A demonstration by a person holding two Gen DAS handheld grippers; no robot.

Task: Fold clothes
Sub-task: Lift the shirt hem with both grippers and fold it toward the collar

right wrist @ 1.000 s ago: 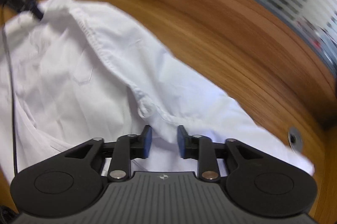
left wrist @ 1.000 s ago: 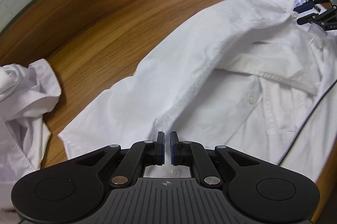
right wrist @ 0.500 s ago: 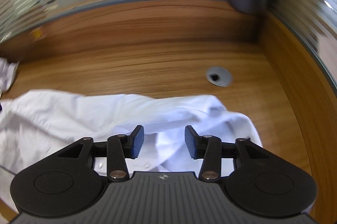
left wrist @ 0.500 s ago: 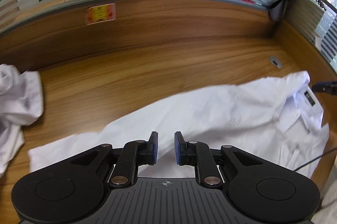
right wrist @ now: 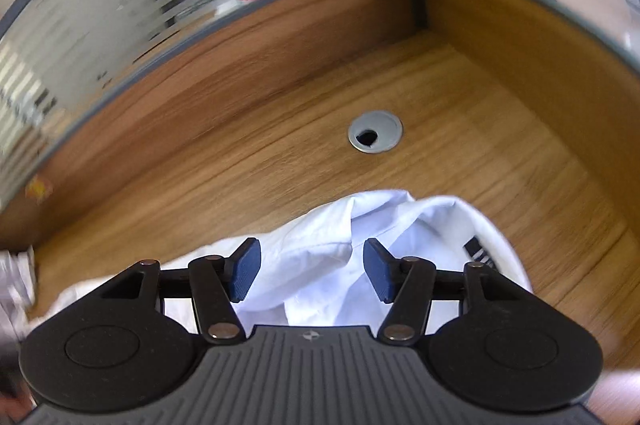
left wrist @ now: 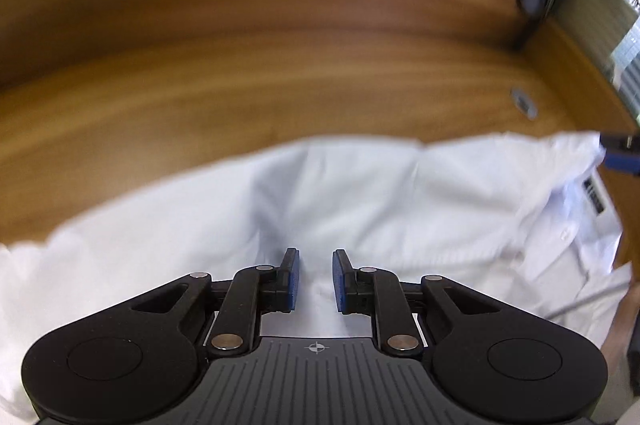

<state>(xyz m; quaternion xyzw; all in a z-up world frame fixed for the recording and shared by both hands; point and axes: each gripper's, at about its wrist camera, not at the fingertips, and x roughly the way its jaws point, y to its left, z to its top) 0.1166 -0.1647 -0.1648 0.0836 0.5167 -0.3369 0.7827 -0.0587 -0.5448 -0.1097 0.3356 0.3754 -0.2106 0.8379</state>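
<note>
— Below the left tool (left wrist: 316, 279), what lies there?

— The white shirt (left wrist: 360, 209), spread over the wooden surface (left wrist: 280, 97). Its cloth runs from under the tool's blue pads out to both sides, and ahead of the tool the bare wood begins. The jaws have just been opening and now stand a little apart, with cloth seen beneath the gap but nothing pinched.

— And the right tool (right wrist: 312, 275)?

— Its jaws have just been opening too and stand wide. The bunched collar end of the shirt (right wrist: 340, 257) sits between and ahead of the pads, which do not press on it. A dark label (right wrist: 478, 251) shows just to the right of the right pad. Further ahead is a grey cable grommet (right wrist: 375, 131) set in the wood, well apart from the cloth.

— How will the shirt handle?

— Light, thin and limp, I judge. It will sag and crease wherever it is not held, and a single layer may slip out of a shallow pinch. Better to take a seam, the collar or the hem, where the cloth is doubled, one tool at each end of the fold line.

— Any containers?

— None that I can see. Only a second heap of white cloth (right wrist: 16, 277) far to the left of the right tool, blurred.
</note>
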